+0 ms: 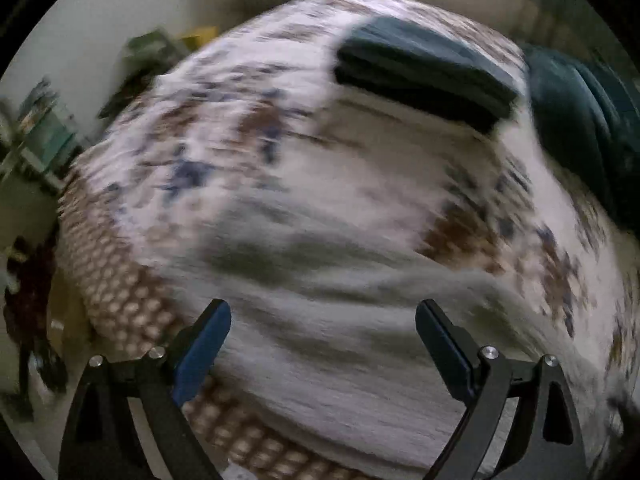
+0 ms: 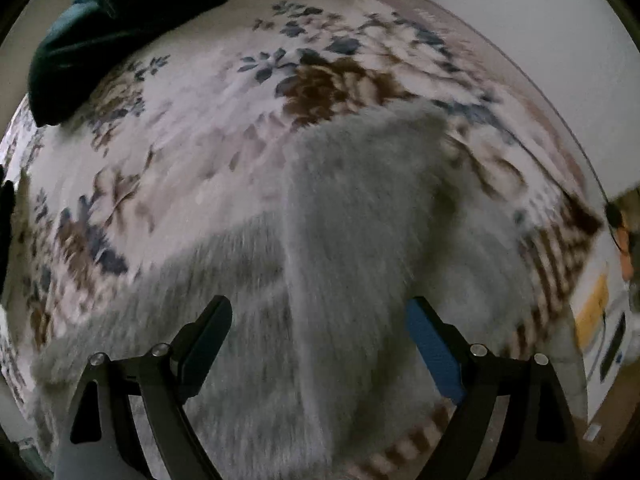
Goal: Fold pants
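Note:
Light grey pants [image 1: 320, 320] lie spread on a floral bedspread [image 1: 224, 128]. Both views are blurred by motion. My left gripper [image 1: 323, 314] hangs open over the grey fabric, its jaws wide apart and empty. In the right wrist view the grey pants [image 2: 360, 208] show a folded layer with a straight edge running up the middle. My right gripper [image 2: 319, 312] is open above them and holds nothing.
A stack of folded dark garments [image 1: 424, 72] sits at the far side of the bed, with a dark teal cloth pile [image 1: 576, 120] to its right, also in the right wrist view [image 2: 80, 40]. The bed's patterned edge [image 1: 120, 292] drops off left. A wall [image 2: 540, 40] lies behind.

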`<state>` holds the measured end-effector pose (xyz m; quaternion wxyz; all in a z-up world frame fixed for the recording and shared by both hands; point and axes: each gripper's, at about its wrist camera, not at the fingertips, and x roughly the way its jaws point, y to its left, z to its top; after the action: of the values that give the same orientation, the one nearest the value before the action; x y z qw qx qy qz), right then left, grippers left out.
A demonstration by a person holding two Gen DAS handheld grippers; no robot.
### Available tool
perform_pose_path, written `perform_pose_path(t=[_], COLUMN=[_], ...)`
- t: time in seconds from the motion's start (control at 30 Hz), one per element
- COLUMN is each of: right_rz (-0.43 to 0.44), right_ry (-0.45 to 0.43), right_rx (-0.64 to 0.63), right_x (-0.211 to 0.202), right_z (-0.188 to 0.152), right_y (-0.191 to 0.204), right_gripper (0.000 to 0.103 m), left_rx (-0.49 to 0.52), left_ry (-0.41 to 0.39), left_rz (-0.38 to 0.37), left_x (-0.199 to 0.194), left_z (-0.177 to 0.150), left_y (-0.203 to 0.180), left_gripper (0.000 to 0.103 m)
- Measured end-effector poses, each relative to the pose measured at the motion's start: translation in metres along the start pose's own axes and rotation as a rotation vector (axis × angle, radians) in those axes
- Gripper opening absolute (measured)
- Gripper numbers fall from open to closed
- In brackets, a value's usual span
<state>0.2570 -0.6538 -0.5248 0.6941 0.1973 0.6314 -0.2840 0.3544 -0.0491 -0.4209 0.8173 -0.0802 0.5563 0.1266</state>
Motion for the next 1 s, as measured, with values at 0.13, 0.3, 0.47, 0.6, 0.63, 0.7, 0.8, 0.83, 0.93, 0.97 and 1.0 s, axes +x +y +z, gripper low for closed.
perform_pose_path(t=[0.13, 0.3, 0.47, 0.6, 0.63, 0.7, 0.8, 0.83, 0.93, 0.97, 1.0], right_rz=[-0.104, -0.130, 0.026, 0.188, 0.225, 0.328, 0.406, 0.410, 0.416, 0.416, 0.420], right_ry=[0.045, 0.034, 0.144, 0.140, 0.144, 0.175, 0.217, 0.230, 0.301, 0.321, 0.339], right_rx=[-0.071, 0.204, 0.347, 0.466, 0.498, 0.554, 0.527, 0.510, 0.445, 0.427, 0.416], right_x=[0.037, 0.018, 0.012, 0.007, 0.008, 0.015, 0.028, 0.032, 0.045, 0.048, 0.049], right_z=[0.018, 0.011, -0.014, -0.043, -0.050, -0.062, -0.073, -0.077, -0.095, -0.105, -0.111], right_y=[0.006, -0.097, -0.155, -0.170, -0.170, -0.160, -0.129, -0.117, -0.066, -0.050, -0.038], right_gripper=[0.051, 0.023, 0.062, 0.063, 0.063, 0.063, 0.063, 0.063, 0.063, 0.062, 0.061], left_rx=[0.102, 0.206, 0.269, 0.260, 0.249, 0.214, 0.133, 0.104, -0.012, -0.056, -0.112], left_ry=[0.078, 0.171, 0.248, 0.285, 0.289, 0.294, 0.294, 0.292, 0.288, 0.287, 0.283], left_rz=[-0.055, -0.112, -0.135, -0.129, -0.123, -0.109, -0.091, -0.087, -0.068, -0.064, -0.066], left_x=[0.016, 0.029, 0.039, 0.042, 0.041, 0.039, 0.034, 0.033, 0.034, 0.035, 0.037], left_z=[-0.022, -0.050, -0.072, -0.082, -0.082, -0.083, -0.082, -0.082, -0.068, -0.063, -0.057], left_y=[-0.076, -0.141, -0.169, -0.171, -0.166, -0.153, -0.118, -0.104, -0.048, -0.028, -0.004], left_gripper=[0.094, 0.094, 0.094, 0.094, 0.094, 0.094, 0.094, 0.094, 0.094, 0.094, 0.094])
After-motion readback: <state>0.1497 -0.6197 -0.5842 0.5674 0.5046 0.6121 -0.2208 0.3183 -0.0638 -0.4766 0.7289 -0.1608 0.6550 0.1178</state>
